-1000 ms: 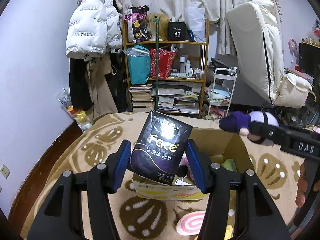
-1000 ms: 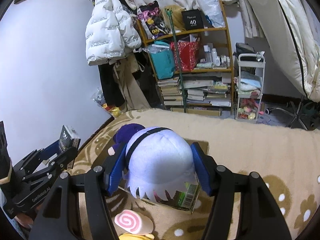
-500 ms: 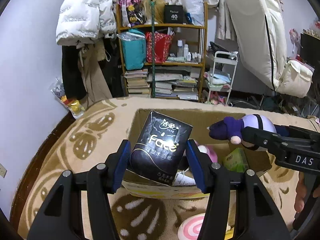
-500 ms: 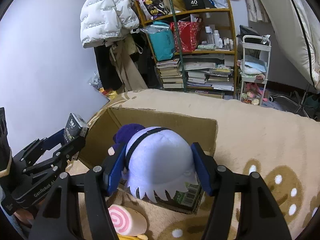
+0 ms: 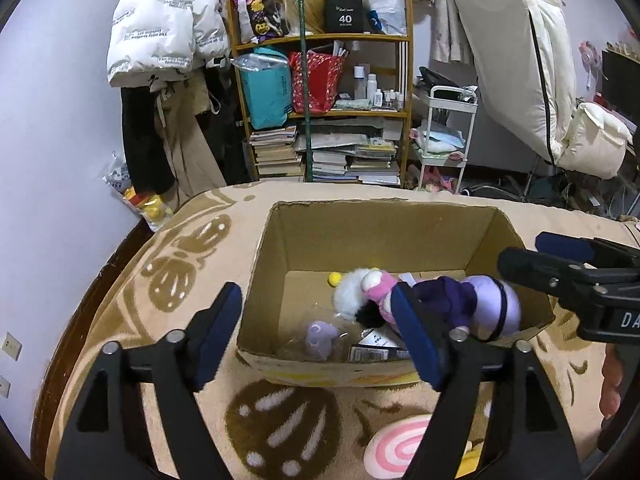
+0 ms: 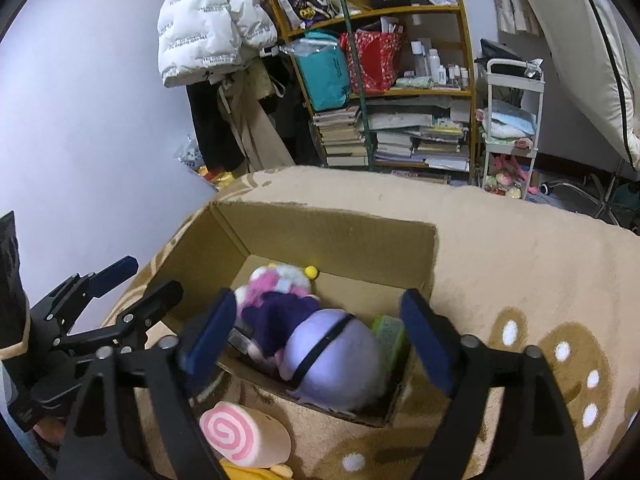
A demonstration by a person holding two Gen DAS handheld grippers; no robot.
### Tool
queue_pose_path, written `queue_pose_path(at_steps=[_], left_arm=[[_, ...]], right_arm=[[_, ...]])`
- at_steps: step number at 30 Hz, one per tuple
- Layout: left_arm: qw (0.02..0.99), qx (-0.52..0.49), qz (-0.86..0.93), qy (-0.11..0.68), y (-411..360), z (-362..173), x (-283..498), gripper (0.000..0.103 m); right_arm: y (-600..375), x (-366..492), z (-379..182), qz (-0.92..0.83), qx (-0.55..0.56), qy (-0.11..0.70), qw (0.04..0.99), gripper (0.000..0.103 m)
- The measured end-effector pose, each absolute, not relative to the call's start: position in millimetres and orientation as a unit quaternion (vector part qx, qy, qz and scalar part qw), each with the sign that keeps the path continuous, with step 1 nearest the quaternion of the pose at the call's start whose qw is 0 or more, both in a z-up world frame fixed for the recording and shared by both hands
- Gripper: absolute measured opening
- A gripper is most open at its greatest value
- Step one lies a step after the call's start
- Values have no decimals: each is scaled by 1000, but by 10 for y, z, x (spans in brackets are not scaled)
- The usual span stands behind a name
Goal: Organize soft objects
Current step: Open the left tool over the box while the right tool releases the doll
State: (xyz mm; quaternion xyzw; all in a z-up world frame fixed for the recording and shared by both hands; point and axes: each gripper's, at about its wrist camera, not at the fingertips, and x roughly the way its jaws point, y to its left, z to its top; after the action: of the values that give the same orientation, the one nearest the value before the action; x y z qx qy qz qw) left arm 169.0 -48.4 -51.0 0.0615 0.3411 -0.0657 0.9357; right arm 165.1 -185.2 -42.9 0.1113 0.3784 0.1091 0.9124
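Note:
An open cardboard box (image 5: 276, 248) (image 6: 320, 216) stands on a beige patterned blanket. My left gripper (image 5: 316, 336) (image 6: 148, 280) hovers at the box's near left edge with its jaws opening and nothing between them. The black tissue pack (image 5: 376, 350) lies on the box floor. My right gripper (image 6: 318, 340) (image 5: 532, 254) hangs over the box's near right corner, jaws opening. The purple round plush (image 6: 332, 356) (image 5: 472, 308) lies in the box below it, clear of the pads. A pink-and-white plush (image 5: 368, 288) (image 6: 276, 284) lies behind it.
A pink swirl cushion (image 5: 400, 444) (image 6: 240, 432) lies on the blanket in front of the box, with something yellow under it. A green item (image 6: 388, 330) and a small purple bagged thing (image 5: 320, 334) are in the box. Shelves (image 5: 320, 112), hanging coats and a cart stand behind.
Both grippers sank toward the box and opened. The tissue pack left the left jaws and the purple plush left the right jaws; both now lie inside the box.

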Motion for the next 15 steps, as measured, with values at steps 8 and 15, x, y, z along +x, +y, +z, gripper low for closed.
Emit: queue_pose_path(at_steps=[8, 15], left_arm=[[934, 56, -50, 348, -397, -449, 1597, 94], [932, 59, -41, 354, -314, -379, 1390, 95]], right_arm=[[-1866, 1543, -377, 99, 100, 384, 913, 92], [-1893, 1362, -230, 86, 108, 363, 921, 103]])
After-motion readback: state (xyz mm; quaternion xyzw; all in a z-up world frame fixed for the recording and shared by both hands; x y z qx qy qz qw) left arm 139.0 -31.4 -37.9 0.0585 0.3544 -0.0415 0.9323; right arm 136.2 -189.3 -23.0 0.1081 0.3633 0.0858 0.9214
